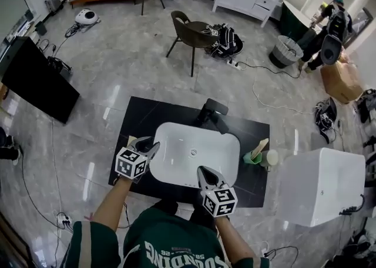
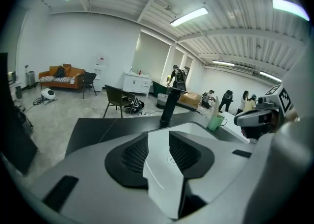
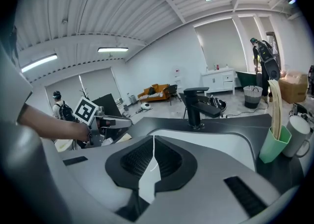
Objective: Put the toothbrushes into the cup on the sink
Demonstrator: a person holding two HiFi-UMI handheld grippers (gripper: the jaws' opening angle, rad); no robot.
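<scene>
1. Step, I'd judge: fetching the next brush. One toothbrush already stands in the green cup, at 3 o'clock of the sink.
2. Left gripper: jaws partly apart, nothing btwn. It hovers at the sink's 9 o'clock, by a pale item; poss. a brush, can't confirm.
3. Right gripper: jaws together, empty, at the 6 o'clock rim.
4. Next: left lowers onto the item, closes, carries it to the cup.

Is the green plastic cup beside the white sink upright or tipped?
Upright: the green plastic cup stands on the black counter, mouth up.
</scene>
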